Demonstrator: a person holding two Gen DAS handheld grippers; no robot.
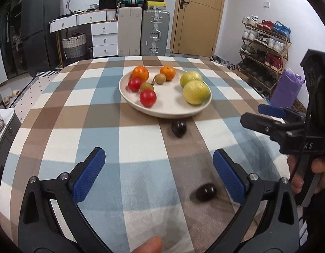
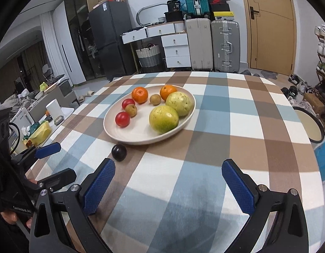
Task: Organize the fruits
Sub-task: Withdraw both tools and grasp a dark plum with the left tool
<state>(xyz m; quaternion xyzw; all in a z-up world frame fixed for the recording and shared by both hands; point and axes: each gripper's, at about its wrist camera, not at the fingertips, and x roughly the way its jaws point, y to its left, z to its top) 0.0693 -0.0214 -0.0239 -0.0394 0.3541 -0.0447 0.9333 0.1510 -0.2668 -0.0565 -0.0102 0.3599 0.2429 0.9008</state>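
Two sets of fingers, left gripper [image 1: 158,177] and right gripper [image 2: 168,186], spread wide, gripping nothing. Near plum [image 1: 205,191] between left fingers; far plum [image 2: 119,152] beside plate [image 2: 128,139]. Likely to roll off desk [image 2: 236,130] if nudged.

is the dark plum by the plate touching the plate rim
Cannot tell. In the right wrist view the dark plum sits right against the plate edge, with no clear gap or contact; the left wrist view is blurred.
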